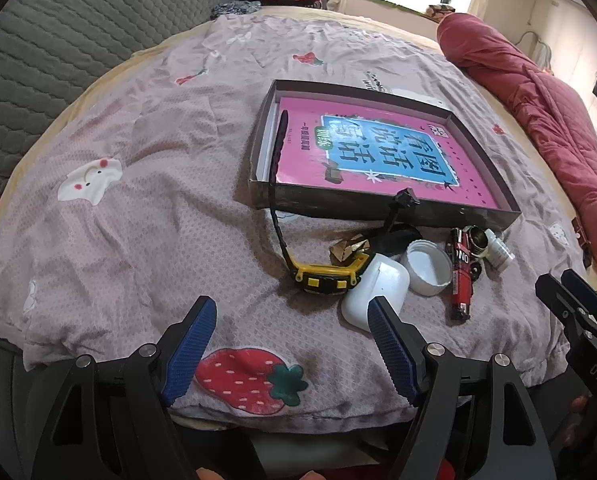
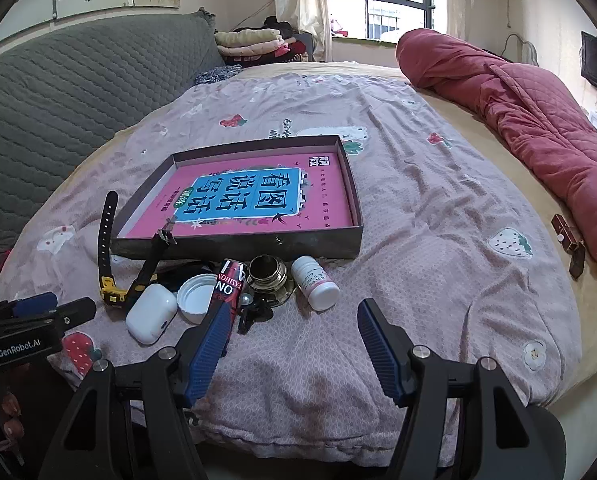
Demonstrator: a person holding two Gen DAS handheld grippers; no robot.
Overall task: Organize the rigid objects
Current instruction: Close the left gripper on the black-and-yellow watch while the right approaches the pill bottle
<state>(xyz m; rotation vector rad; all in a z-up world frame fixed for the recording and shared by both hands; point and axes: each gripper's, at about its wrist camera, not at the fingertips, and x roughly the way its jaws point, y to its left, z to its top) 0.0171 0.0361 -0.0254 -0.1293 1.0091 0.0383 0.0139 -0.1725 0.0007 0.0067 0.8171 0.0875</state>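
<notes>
Left hand-held gripper [image 1: 292, 344]: hovering over the near edge of the bed [image 1: 138, 184], jaws spread wide and holding nothing; its right finger is overlapping the white earbud case [image 1: 374, 292] in the left wrist view.
Right hand-held gripper [image 2: 288, 350]: also gaping wide and empty, hanging above the bed's near edge; its left finger is crossing the red lighter [image 2: 228, 288] in its own view.
Clutter: the small things are lying in a row along the near wall of the shallow box [image 2: 238, 246]; the yellow-and-black watch [image 1: 326, 274], the earbud case, a white lid [image 1: 428, 270], the lighter, a metal ring-shaped piece [image 2: 266, 274] and a white pill bottle [image 2: 316, 284].
Box: sitting mid-bed beyond the row, a pink book [image 2: 254, 196] filling its floor.
Key relation: the earbud case is lying just ahead and right of the left hand-held gripper, its long axis running roughly away from the near edge; the pill bottle is lying nearer the right one, just ahead, tipped on its side with its cap end pointing toward the box.
Judgement: nothing lifted yet; the left looks nearer the case, the right nearer the bottle.
</notes>
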